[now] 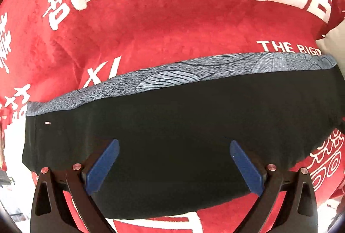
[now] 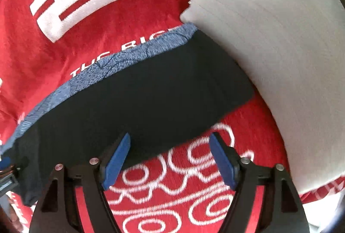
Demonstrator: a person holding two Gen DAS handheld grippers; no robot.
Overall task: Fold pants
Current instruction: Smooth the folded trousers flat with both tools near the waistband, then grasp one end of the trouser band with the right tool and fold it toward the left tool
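The pants lie flat on a red blanket, already doubled into a wide black slab with a blue-grey patterned band along the far edge, running from 9 to 3 o'clock in my left view. In my right view the same pants reach up toward 1 o'clock, where their end touches or slips under a pale pillow; I cannot tell which.

My left claw is spread wide over the black cloth near its close edge and holds nothing; whether the pads rest on the fabric I cannot tell. My right claw is likewise spread wide and empty, its left pad over the near hem at 7 o'clock, its right pad over bare blanket.

Risks, as I judge them:
- Layer pick-up: the slab is several layers thick. A shallow bite would take only the top layer and undo the fold.
- Blanket snag: the blanket is plush and lies directly under the hem. A deep bite, chiefly on the right, could pinch it with the pants and drag it along.
- Pillow drag: if the far end is trapped, a lift would skew the fold.
- Uneven lift: my claws sit at different points along the hem, so the edges could end misaligned.
- The right view is blurred, so placement there is uncertain.
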